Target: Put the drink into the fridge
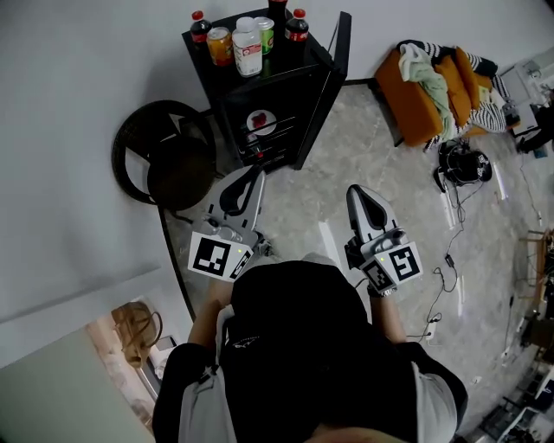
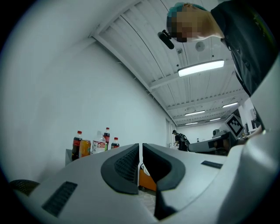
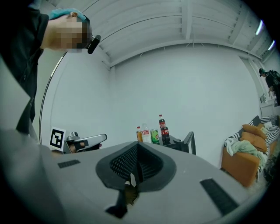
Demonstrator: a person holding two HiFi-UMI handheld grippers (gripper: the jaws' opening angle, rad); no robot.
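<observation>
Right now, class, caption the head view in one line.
Left claw and right claw shut and empty, facing the open black fridge topped with drinks.

A small black fridge (image 1: 299, 97) stands on the pale marbled floor (image 1: 389, 186), its flat top carrying three cola bottles (image 1: 297, 26), an orange can (image 1: 219, 45), a green can (image 1: 265, 35) and a white-labelled bottle (image 1: 248, 50).

In the head view the left tool (image 1: 252, 176) sits just left of centre and the right tool (image 1: 355, 195) just right of centre. They are side by side and apart, both pointing toward the top of the frame. Each has its jaws pressed together with nothing between them.
</observation>
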